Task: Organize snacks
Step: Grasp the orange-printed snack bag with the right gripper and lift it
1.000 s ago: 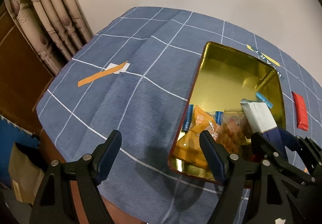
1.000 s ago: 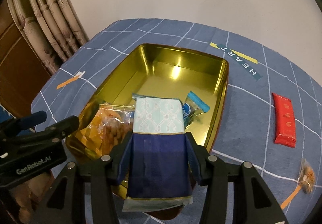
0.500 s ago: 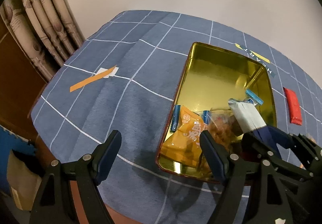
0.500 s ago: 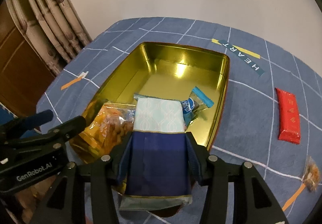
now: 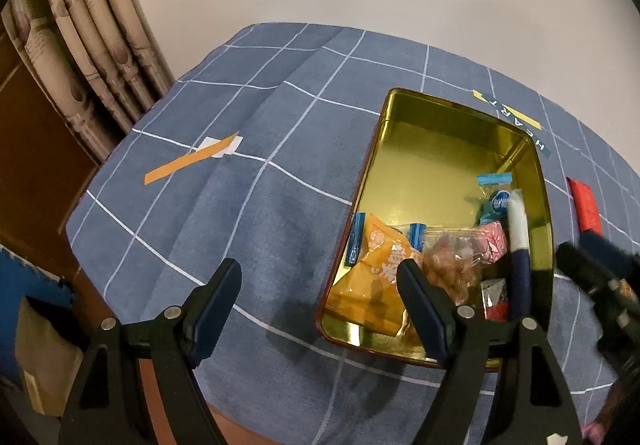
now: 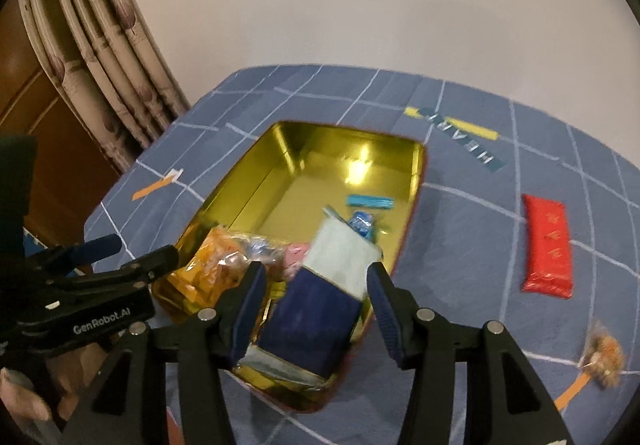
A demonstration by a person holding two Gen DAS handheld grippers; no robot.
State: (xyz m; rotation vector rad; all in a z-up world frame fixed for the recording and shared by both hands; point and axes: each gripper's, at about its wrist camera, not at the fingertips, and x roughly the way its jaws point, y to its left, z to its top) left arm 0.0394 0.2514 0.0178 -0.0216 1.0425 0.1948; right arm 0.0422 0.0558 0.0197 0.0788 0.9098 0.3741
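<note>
Since the navy and pale-green packet now lies tilted in the near end of the golden tin, leaning on the other snacks, your right claw has no hold on it: the jaws have just been opening and stand on both sides of the packet with a gap, so I judge this packet as delivered. The orange bag and the clear bag of nuts fill the same near end, probably because it is closest to you, while the far part of the tin is bare. Your left claw hangs wide open and holds nothing, its right finger over the tin's near corner and its left finger over the tabletop. Only the right wrist view shows what is left outside: the red bar to the right of the tin and a small nut bag near the tabletop's edge. Only the left wrist view shows the packet from its thin side, standing along the tin's right wall.
</note>
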